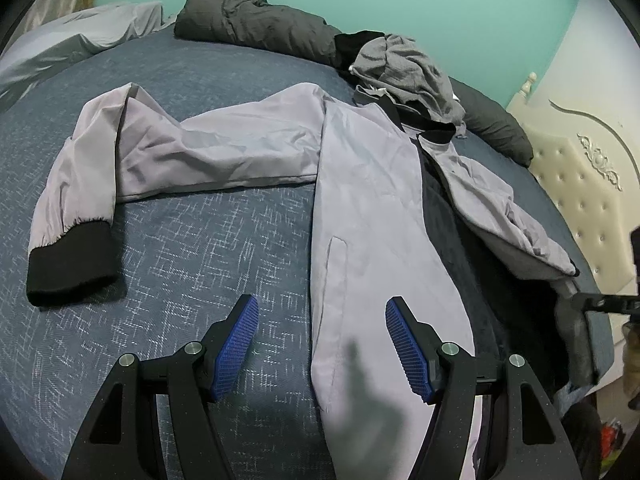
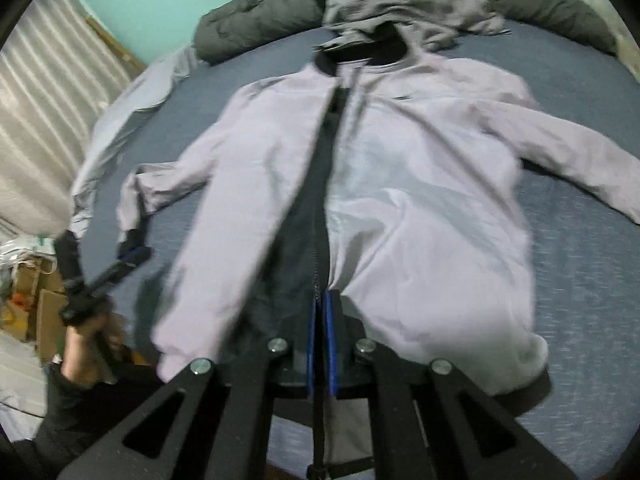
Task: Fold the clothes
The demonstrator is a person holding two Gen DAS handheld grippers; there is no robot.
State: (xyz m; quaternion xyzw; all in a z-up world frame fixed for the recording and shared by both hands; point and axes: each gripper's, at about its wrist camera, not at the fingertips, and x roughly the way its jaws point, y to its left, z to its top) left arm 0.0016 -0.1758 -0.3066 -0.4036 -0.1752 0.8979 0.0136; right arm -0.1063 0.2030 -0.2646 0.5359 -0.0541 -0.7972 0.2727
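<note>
Pale lilac-grey nylon makes up the jacket [image 2: 420,208], which lies front-up and spread out on the blue bed [image 1: 180,240], its hood toward the dark pillows [image 1: 256,20] at the far edge and its hem toward the camera. The zip is undone, so a dark strip of lining shows between the two front panels. The right gripper [image 2: 322,304] has its jaws pressed together at the zip edge near the hem; they appear to pinch the fabric there, though the blur makes the exact hold hard to read. The left gripper [image 1: 322,344] hangs above the left front panel near the hem with its jaws wide apart and nothing between them. The left sleeve [image 1: 80,184], bent at the elbow, rests on the bed beside the body with its black cuff [image 1: 68,272] toward the hem, and the right sleeve [image 2: 580,168] stretches out on the other side. Folding looks barely begun: no sleeve is brought across, no panel is doubled over, and the front still wants closing or squaring up first.
</note>
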